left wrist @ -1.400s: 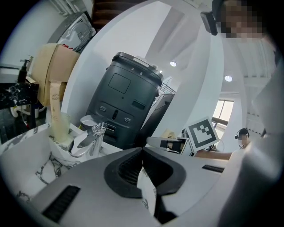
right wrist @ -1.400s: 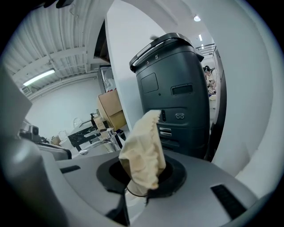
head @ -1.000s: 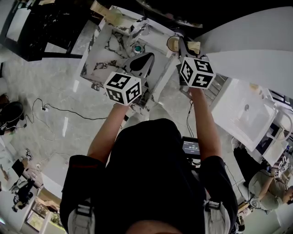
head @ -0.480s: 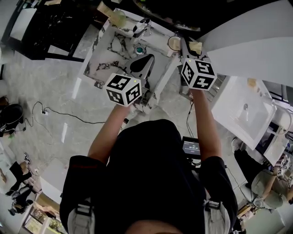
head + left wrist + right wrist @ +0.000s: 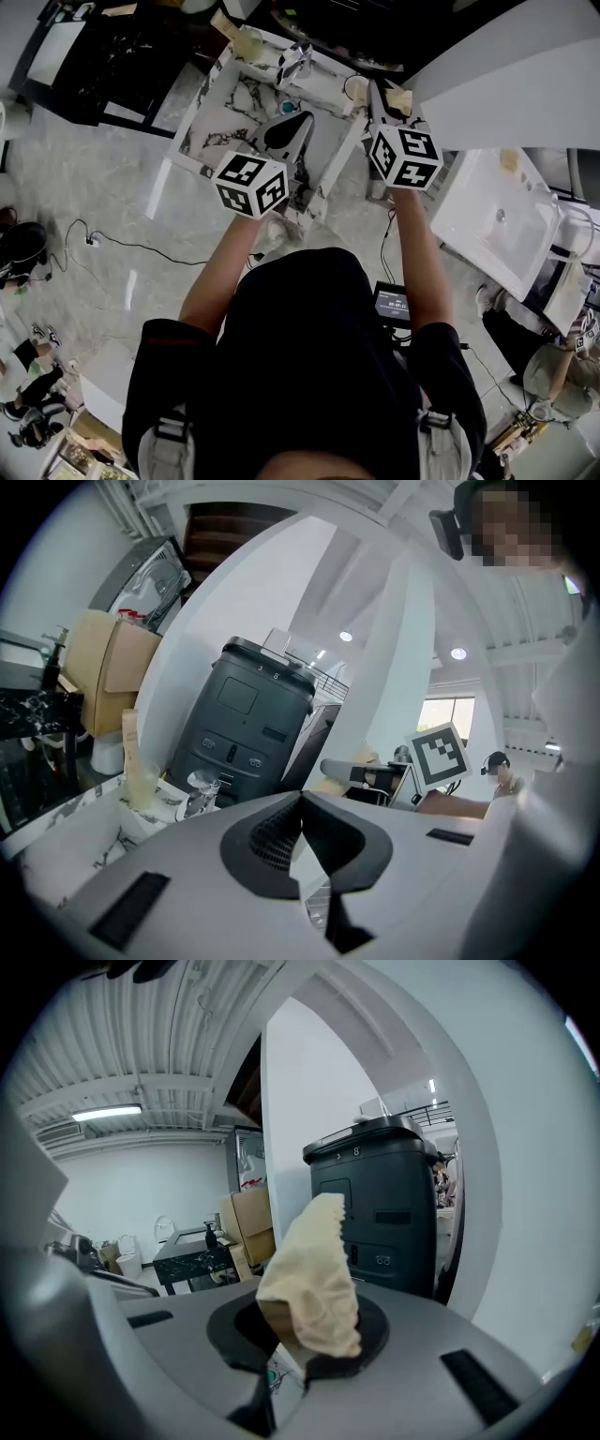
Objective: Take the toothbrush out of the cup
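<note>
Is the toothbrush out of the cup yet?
Looks mostly done: the right gripper, whose jaws have just been closing, pinches a beige packet, probably the wrapped toothbrush, and it is clear of the cup. The left gripper is shut and empty. What's left is setting the packet down somewhere.

On the table point(image 5: 223, 111), the tap point(image 5: 294, 58) stands midway along the far edge with the drain point(image 5: 284, 107) just inward of it. The cup point(image 5: 353, 89) sits at the table's far right corner and a second container point(image 5: 246, 42) at its far left corner. Beyond the table's far edge rises a boxy machine point(image 5: 244, 714), with a cardboard box point(image 5: 108, 663) off the far left corner. A sink point(image 5: 469, 234) stands well apart to the table's right, a cabinet point(image 5: 94, 66) to its left, and a cable point(image 5: 141, 246) lies on the floor point(image 5: 84, 159) off its near left corner.
</note>
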Available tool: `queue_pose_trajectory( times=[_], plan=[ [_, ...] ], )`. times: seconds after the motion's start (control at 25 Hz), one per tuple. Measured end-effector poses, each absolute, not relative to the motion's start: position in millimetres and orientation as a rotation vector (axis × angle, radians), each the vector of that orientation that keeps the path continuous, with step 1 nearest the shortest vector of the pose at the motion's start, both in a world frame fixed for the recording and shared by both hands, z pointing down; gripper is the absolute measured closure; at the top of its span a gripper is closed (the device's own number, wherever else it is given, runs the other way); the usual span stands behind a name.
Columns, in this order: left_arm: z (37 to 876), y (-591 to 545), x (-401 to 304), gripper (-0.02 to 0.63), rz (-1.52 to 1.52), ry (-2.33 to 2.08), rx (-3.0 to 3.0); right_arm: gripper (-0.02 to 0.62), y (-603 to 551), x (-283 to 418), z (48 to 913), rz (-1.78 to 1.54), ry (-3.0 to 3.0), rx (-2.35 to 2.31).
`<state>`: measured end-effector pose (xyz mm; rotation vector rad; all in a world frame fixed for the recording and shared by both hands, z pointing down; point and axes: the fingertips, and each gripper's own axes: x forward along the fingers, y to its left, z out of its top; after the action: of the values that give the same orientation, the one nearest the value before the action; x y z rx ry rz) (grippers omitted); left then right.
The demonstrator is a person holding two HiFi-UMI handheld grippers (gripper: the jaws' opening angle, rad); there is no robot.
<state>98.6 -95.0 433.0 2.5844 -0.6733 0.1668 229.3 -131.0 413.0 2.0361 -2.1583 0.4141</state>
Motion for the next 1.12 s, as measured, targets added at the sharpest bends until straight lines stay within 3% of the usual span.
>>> queue_pose_trajectory(
  times=[1.12],
  plan=[
    [372.1, -30.9, 5.4, 0.594, 0.039, -0.677, 2.713, 0.540, -40.9, 106.9, 367.6, 0.319, -2.230, 1.988]
  ],
)
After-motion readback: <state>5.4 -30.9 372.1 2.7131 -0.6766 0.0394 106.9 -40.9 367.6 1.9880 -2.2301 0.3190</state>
